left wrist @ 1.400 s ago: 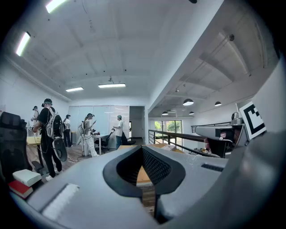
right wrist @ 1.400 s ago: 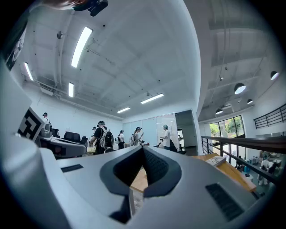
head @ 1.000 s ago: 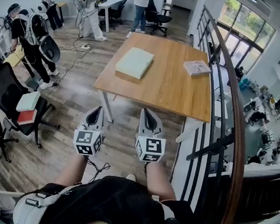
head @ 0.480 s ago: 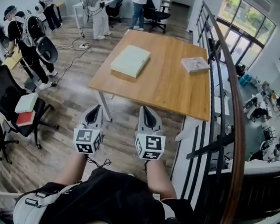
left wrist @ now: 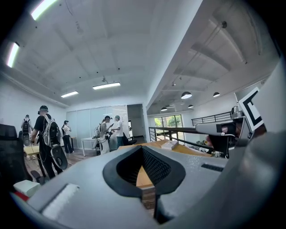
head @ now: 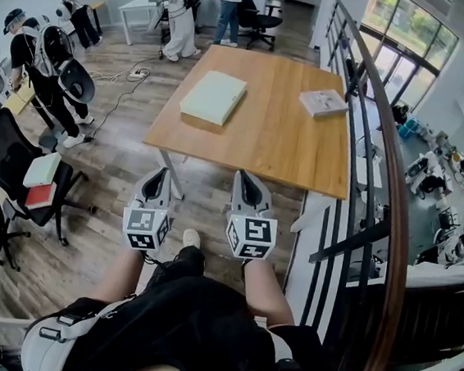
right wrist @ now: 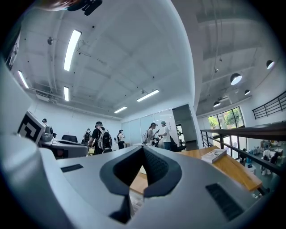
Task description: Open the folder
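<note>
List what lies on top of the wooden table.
A pale green folder near its left side and a white book at its right edge. Whatever lies beneath either is covered.

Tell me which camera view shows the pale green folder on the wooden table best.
The head view: it looks down on the whole pale green flat folder, lying on the wooden table. The right gripper view shows at most a pale sliver at table level; the left gripper view shows only table edge.
</note>
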The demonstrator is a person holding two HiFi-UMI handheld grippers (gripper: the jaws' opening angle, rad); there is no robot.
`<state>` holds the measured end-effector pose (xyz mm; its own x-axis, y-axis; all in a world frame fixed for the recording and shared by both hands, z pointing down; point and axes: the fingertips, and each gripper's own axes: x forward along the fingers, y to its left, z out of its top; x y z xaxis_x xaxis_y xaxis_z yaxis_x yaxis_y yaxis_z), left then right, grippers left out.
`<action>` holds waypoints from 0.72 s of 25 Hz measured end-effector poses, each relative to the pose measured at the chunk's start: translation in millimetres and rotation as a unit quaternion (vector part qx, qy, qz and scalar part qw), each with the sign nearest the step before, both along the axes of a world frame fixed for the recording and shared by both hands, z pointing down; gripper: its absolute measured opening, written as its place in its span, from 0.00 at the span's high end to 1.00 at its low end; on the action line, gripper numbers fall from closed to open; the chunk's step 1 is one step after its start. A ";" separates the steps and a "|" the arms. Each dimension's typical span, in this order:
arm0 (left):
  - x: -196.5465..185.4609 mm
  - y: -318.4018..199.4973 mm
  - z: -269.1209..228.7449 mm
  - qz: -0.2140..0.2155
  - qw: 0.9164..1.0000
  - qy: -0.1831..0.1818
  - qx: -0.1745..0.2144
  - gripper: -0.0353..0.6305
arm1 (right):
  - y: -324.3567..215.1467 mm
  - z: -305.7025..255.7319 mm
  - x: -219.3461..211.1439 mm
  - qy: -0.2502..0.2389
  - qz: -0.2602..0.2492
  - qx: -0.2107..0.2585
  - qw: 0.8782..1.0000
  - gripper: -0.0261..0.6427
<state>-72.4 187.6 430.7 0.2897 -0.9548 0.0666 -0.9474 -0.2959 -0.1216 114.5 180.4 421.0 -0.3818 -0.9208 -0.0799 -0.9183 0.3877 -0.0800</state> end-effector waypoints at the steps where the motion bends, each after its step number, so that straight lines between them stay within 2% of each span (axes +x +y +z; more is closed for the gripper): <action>1: 0.7 -3.8 -0.6 0.000 1.000 -0.001 0.002 0.95 | -4.9 -0.7 -1.1 0.000 -0.002 0.000 1.000 0.95; 12: -5.8 -83.0 22.6 0.001 1.000 0.014 -0.005 0.95 | -79.4 13.4 -10.6 0.021 -0.008 -0.001 1.000 0.95; 18: -9.0 -161.6 35.3 0.014 1.000 0.008 -0.016 0.95 | -154.2 26.2 -20.0 0.025 -0.003 -0.014 1.000 0.95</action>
<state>-81.3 26.0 466.0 0.3175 -0.9439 0.0911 -0.9405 -0.3257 -0.0968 94.5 26.2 447.1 -0.3905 -0.9200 -0.0342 -0.9190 0.3917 -0.0445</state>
